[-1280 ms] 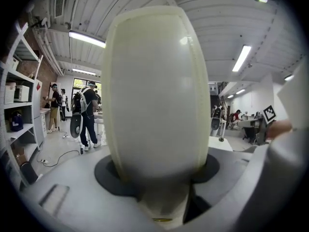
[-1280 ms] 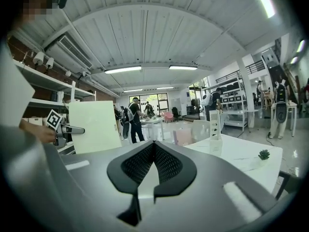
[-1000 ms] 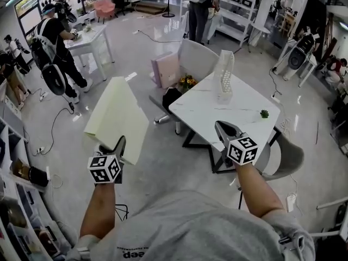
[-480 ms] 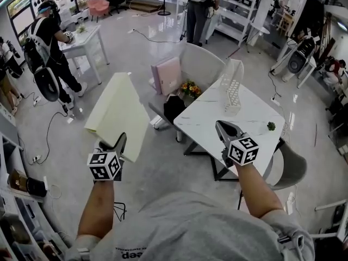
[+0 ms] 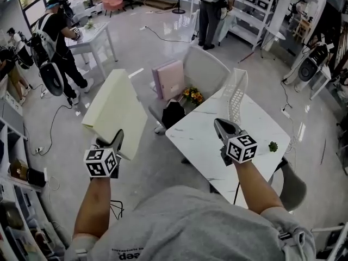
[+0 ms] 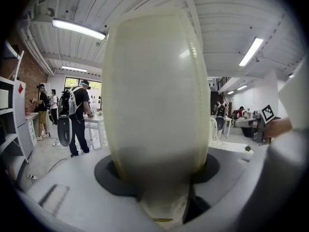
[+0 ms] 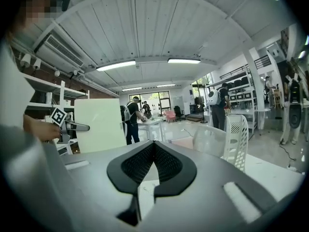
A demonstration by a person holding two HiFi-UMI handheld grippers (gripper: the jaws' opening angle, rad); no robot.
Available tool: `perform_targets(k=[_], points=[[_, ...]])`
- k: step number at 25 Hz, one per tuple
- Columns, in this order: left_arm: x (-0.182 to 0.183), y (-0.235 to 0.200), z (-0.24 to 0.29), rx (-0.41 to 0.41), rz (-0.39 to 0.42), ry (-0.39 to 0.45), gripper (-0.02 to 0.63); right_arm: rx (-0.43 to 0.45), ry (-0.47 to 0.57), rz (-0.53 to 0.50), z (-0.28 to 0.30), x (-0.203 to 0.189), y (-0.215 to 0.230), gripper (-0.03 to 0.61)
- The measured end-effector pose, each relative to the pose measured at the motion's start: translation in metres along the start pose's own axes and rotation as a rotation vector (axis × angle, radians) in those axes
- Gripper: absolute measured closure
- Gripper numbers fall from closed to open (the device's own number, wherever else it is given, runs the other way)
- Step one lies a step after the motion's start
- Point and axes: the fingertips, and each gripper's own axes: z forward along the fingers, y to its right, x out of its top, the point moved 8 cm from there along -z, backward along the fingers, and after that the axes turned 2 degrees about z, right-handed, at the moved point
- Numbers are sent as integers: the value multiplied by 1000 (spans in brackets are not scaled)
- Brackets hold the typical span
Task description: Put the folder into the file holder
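A pale yellow-green folder (image 5: 114, 110) stands up from my left gripper (image 5: 116, 141), which is shut on its lower edge. In the left gripper view the folder (image 6: 154, 95) fills the middle and hides most of the scene past the left gripper (image 6: 161, 180). The white perforated file holder (image 5: 236, 94) stands upright at the far edge of the white marble table (image 5: 201, 140). My right gripper (image 5: 218, 124) hovers over the table, shut, with nothing held. From the right gripper (image 7: 153, 144) I see the file holder (image 7: 236, 134) at the right and the folder (image 7: 100, 124) at the left.
A grey chair (image 5: 204, 69), a pink case (image 5: 168, 78), flowers (image 5: 190, 95) and a black bag (image 5: 174, 113) sit beyond the table. A small green plant (image 5: 273, 145) is on the table's right. Another chair (image 5: 293, 184) stands near right; people work at far tables.
Both grippers and the view have come closer to the table, and the right gripper now hangs over its top. The folder stays in the left gripper.
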Motion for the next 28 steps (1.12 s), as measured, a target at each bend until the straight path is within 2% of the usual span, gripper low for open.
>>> perform_targets(k=[5,11,19,24,28], points=[[30,65,52,5,-35,3,299,17,-19,-8,4,14,78,575],[81,157,122,-100,-32,19,299,-52,-13,18,-20,20,158,575],[147,281,187,-279,-89,34,299,-163,5,82,-75,10,225,575],[174,343,212,-324,-71,48,299,-213,10,127,-105,-3,250,575],[185,378,228,-342,-102,30,299,-242,15,155,-125,-10,264,575]])
